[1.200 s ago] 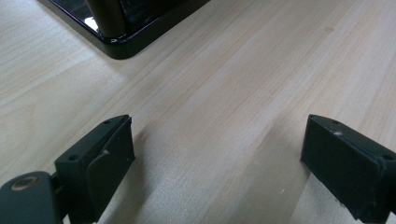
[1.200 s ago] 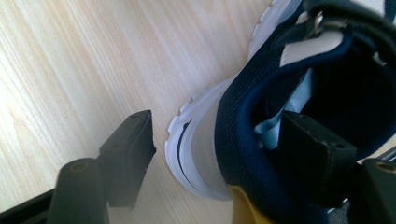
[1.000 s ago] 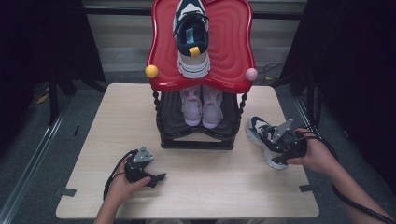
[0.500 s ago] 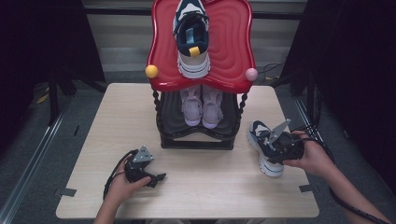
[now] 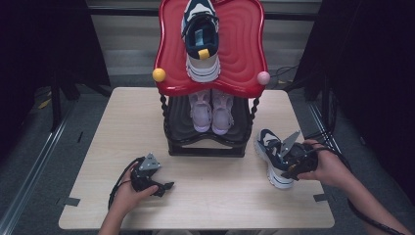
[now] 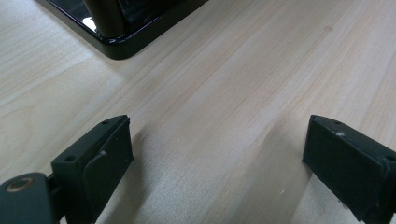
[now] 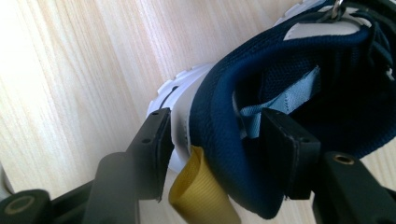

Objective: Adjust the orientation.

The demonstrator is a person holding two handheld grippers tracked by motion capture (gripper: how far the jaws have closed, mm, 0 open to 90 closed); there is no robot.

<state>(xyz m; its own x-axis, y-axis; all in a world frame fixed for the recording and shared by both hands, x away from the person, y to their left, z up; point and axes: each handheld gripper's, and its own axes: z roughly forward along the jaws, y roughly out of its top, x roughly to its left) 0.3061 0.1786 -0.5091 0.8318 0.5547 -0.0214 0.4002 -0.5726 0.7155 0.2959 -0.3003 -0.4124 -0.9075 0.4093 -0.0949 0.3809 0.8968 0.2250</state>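
The left gripper (image 5: 166, 186) is seen at about 7 o'clock on the table (image 5: 122, 122), resting low on the wood by the front left corner of the shoe rack (image 5: 205, 147); its jaws are spread wide with nothing but bare wood between them in the left gripper view. The left hand (image 5: 128, 193) is wrapped around it from below, forearm entering at the bottom edge. No work is asked of it; it is best kept parked.

At about 4 o'clock the navy sneaker (image 5: 272, 157) is lying on the table just right of the rack, toe pointed away. The right gripper (image 7: 212, 154) is set over its heel collar, one jaw outside against the white heel, one inside the opening, the yellow pull tab (image 7: 198, 193) just below. The jaws have just been opening; pads appear slack on the collar, so no firm pinch is judged. For a good lift, the collar should be seated deeper and squeezed squarely, tab kept clear. The right hand (image 5: 330, 166) is held level, wrist angled in from the right, cable trailing back.
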